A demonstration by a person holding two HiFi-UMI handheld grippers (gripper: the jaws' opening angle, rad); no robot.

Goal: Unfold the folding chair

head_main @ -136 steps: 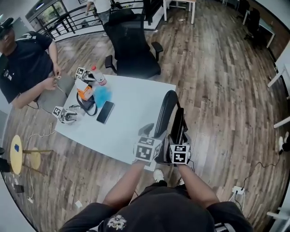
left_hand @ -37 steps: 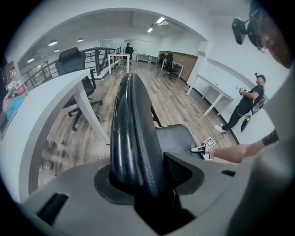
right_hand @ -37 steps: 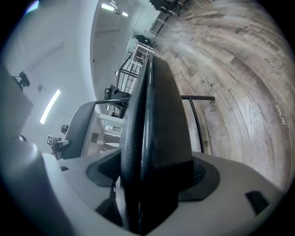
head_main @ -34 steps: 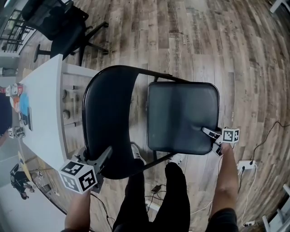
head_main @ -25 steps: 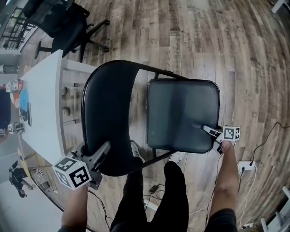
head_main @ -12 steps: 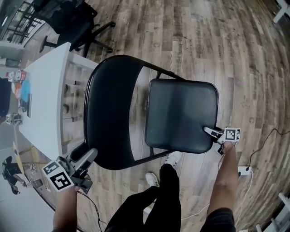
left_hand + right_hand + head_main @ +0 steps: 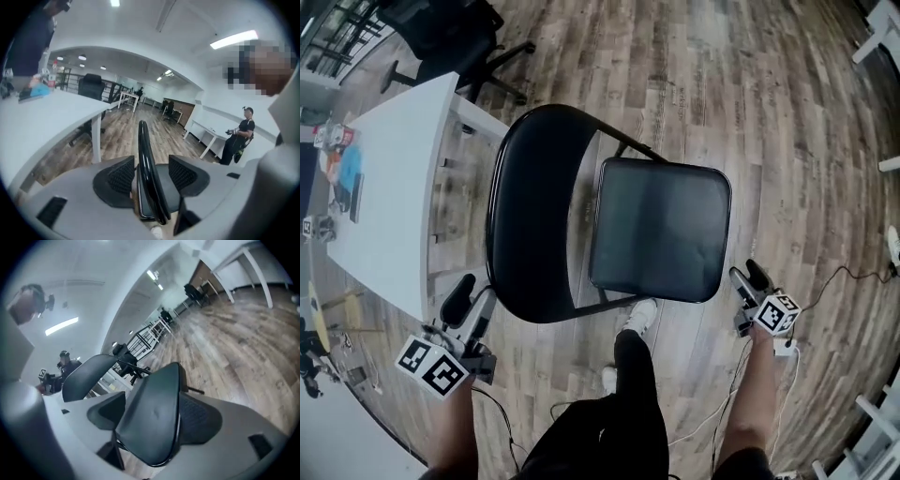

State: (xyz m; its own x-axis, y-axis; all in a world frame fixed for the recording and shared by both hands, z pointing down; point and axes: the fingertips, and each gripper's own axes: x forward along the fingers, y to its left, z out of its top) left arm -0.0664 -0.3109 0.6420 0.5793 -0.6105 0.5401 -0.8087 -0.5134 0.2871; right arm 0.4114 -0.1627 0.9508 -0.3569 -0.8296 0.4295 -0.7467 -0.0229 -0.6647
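Beside the table (image 7: 389, 178), on the floor (image 7: 769, 103), the chair (image 7: 656, 234) stood unfolded. The left gripper (image 7: 478, 288) hung just off its back (image 7: 530, 216), jaws opening on nothing. The right gripper (image 7: 743, 272), jaws apart and empty, hovered near the seat corner.

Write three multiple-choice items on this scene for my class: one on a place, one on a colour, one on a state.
1. In the head view, on which side of the black folding chair is the white rectangular table? A left B right C underneath
2. The chair's seat is: A red B black C white
3. The chair is: A folded flat B tipped over C unfolded
Key: 1 A, the table lies at the chair's left; 2 B, the seat looks black; 3 C, the seat is down, the backrest apart from it.
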